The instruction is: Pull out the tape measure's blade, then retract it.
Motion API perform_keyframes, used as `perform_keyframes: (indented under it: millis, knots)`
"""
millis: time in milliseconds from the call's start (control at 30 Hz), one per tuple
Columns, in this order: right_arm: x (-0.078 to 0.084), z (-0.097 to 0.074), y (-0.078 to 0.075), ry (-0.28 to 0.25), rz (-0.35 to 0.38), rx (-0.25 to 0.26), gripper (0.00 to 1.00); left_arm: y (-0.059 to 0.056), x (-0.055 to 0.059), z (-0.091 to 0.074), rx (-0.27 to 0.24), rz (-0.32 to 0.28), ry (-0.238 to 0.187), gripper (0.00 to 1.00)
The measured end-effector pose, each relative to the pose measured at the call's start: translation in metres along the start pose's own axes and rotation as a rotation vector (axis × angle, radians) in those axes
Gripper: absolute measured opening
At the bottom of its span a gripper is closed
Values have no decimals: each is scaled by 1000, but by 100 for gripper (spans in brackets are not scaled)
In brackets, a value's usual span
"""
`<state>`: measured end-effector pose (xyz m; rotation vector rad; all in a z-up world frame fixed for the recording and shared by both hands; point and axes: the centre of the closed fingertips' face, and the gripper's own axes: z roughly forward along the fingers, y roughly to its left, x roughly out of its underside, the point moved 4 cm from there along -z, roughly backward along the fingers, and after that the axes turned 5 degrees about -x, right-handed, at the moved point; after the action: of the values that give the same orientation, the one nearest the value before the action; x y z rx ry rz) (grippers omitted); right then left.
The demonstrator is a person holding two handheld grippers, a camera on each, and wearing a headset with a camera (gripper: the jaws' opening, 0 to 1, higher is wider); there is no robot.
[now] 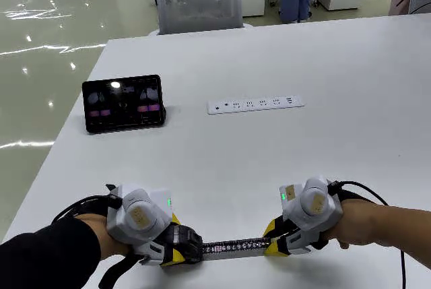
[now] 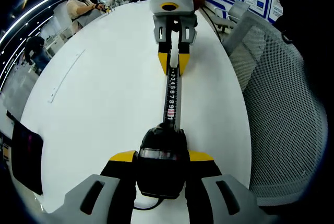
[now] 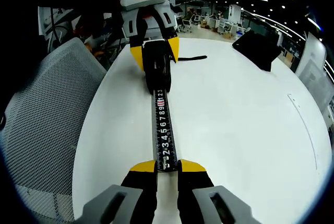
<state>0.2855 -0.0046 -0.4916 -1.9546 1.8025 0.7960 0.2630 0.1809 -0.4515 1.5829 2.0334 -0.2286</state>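
The left hand-held gripper (image 2: 162,157) is clamping the tape measure's black case (image 2: 160,169) between its yellow-tipped jaws. The case is sitting on the white worktop (image 1: 283,73), close to the edge nearest the person. The right hand-held gripper (image 3: 167,166) is pinching the free end of the blade (image 3: 163,127), with its jaws closed on the tip.

The blade is lying flat and running straight out of the case to the person's right. Its long axis is lining up with both pairs of jaws, which are facing each other along it. A power strip (image 1: 256,104) and a dark tablet (image 1: 124,103) are sitting well beyond the case, off that line.

Only a short numbered stretch is showing, so the pull-out is probably only partly done. The right hand looks like the one to draw away from the case along the blade's axis, while the left is anchoring the case.
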Motion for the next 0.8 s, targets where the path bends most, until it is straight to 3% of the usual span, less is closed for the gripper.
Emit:
perform_keyframes:
  millis: [800]
  knots:
    - [26,-20,-1,32,24,17,11,1,1,0,-2,0,2,30]
